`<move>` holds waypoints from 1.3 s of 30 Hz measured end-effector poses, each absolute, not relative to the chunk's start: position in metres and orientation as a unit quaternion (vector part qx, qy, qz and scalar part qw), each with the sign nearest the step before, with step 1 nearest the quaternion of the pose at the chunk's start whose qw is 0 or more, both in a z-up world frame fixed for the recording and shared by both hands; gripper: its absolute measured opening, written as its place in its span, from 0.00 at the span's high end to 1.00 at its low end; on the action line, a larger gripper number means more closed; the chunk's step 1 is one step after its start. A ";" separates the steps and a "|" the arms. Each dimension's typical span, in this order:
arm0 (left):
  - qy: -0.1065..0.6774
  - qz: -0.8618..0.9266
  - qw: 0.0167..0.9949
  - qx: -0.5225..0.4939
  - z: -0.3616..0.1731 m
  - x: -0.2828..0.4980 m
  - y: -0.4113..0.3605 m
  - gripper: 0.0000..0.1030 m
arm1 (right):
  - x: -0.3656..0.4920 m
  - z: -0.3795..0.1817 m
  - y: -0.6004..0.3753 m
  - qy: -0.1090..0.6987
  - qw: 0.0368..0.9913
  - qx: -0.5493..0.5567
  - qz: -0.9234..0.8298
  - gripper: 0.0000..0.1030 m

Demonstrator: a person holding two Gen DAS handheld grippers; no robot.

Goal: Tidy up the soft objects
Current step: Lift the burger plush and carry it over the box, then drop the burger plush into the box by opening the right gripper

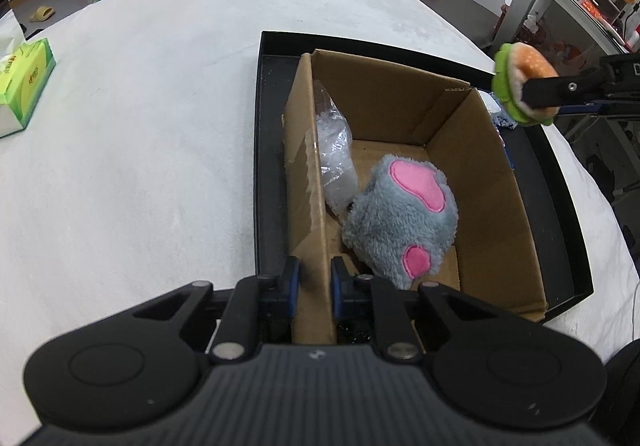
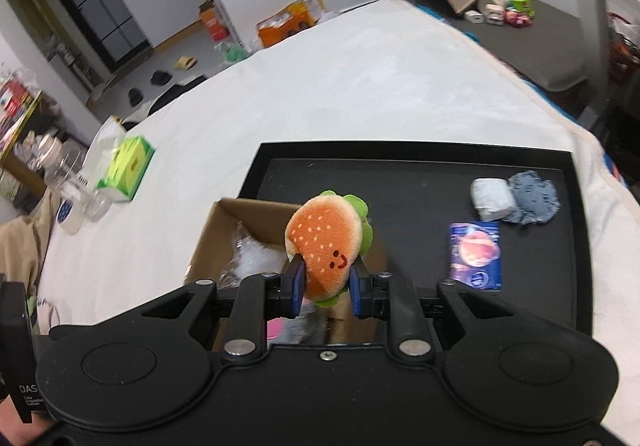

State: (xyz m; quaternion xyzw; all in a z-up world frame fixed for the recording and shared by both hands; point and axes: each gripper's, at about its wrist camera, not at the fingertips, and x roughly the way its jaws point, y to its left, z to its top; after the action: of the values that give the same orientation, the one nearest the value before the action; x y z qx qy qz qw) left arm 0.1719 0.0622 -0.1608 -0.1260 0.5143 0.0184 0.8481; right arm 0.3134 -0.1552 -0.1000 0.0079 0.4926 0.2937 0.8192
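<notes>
A cardboard box point(image 1: 476, 181) stands in a black tray point(image 1: 272, 149) on a white cloth. Inside lie a grey plush paw with pink pads point(image 1: 400, 217) and a clear plastic bag point(image 1: 334, 161). My left gripper point(image 1: 315, 286) is shut on the box's near-left wall. My right gripper point(image 2: 326, 288) is shut on a plush hamburger point(image 2: 326, 242) and holds it above the box point(image 2: 224, 242); it also shows in the left wrist view point(image 1: 520, 81) over the box's far right corner.
In the tray point(image 2: 400, 173) right of the box lie a white roll point(image 2: 490, 197), a grey-blue cloth point(image 2: 534, 197) and a blue packet point(image 2: 476, 254). A green tissue box point(image 1: 24, 85) sits at the left of the cloth, with clear bottles point(image 2: 76, 189) nearby.
</notes>
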 end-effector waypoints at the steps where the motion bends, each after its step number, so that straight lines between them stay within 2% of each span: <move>1: 0.514 0.020 0.848 -0.126 -0.160 0.171 0.062 0.86 | 0.312 -0.100 -0.151 0.493 0.818 0.005 0.298 0.78; 9: 0.520 0.030 0.843 -0.137 -0.161 0.168 0.059 0.86 | 0.306 -0.105 -0.127 0.498 0.810 -0.017 0.311 0.77; 12: 0.523 0.033 0.840 -0.141 -0.163 0.167 0.058 0.85 | 0.305 -0.111 -0.119 0.506 0.803 -0.020 0.314 0.66; 14: 0.524 0.035 0.840 -0.137 -0.162 0.166 0.055 0.85 | 0.303 -0.114 -0.114 0.506 0.804 -0.030 0.311 0.52; 17: 0.526 0.032 0.840 -0.131 -0.161 0.167 0.053 0.85 | 0.299 -0.112 -0.115 0.501 0.804 -0.020 0.321 0.44; 29: 0.523 0.037 0.842 -0.125 -0.160 0.167 0.052 0.84 | 0.304 -0.110 -0.154 0.506 0.813 0.001 0.288 0.41; 36: 0.530 0.043 0.838 -0.120 -0.156 0.172 0.051 0.81 | 0.306 -0.115 -0.168 0.510 0.814 0.003 0.279 0.39; 39: 0.532 0.045 0.837 -0.118 -0.154 0.174 0.051 0.74 | 0.308 -0.117 -0.174 0.512 0.814 0.008 0.275 0.37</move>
State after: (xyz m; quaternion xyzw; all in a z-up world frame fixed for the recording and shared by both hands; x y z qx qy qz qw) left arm 0.1743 0.0508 -0.1540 -0.1184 0.5317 0.0446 0.8375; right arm 0.3081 -0.1739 -0.1172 0.0078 0.5117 0.2747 0.8140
